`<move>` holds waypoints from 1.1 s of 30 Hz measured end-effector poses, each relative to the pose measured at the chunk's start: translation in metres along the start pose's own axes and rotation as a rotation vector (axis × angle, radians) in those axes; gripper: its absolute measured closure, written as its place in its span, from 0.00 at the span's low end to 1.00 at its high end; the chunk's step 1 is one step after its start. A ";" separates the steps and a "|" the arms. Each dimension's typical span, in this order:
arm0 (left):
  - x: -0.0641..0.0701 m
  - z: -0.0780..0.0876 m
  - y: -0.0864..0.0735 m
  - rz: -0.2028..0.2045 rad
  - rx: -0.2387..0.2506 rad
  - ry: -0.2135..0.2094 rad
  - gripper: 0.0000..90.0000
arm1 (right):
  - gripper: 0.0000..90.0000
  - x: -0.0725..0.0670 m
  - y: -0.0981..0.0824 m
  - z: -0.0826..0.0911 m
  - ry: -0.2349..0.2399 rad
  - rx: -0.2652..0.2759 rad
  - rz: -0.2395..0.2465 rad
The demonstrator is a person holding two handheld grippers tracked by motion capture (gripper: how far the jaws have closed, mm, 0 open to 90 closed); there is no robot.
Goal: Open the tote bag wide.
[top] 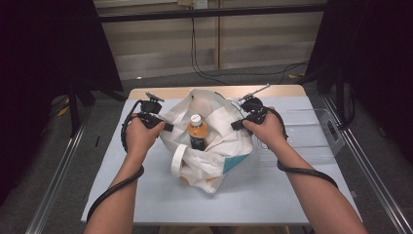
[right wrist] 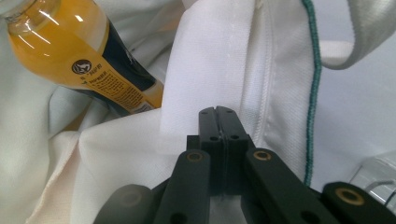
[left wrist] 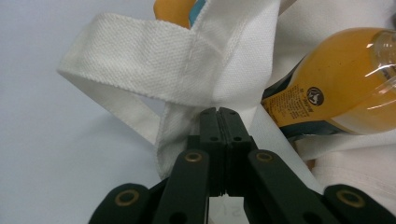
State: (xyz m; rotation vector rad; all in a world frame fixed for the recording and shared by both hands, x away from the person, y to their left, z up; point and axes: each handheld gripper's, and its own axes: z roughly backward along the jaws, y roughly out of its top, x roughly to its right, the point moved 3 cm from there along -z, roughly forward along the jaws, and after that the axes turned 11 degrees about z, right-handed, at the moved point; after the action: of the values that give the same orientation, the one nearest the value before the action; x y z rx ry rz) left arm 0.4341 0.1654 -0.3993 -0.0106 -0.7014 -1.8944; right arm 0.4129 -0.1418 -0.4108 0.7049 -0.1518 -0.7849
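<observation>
Flanking the white bag (top: 214, 146) with its bottle (top: 197, 131), left gripper (top: 168, 127) and right gripper (top: 235, 125) each clamped on its rim.

A cloth bag (top: 214, 146) sits on the worktop (top: 146, 195) about midway between its left and right edges, nearer the far edge than the near one. A bottle (top: 197, 130) stands in the bag's open mouth. A clear bin (top: 311, 136) lies at the worktop's right edge, just beside the bag, and the left hand-held gripper (top: 168, 127) and right hand-held gripper (top: 235, 125) flank the bag at its rim.
</observation>
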 end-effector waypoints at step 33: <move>-0.010 -0.018 -0.015 0.024 -0.021 -0.005 0.99 | 1.00 0.004 -0.011 -0.006 -0.011 -0.018 -0.011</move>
State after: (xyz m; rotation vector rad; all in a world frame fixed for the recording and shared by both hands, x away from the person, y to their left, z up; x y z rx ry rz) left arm 0.4313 0.1694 -0.4238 -0.0371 -0.6821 -1.8795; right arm 0.4116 -0.1466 -0.4230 0.6851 -0.1506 -0.7996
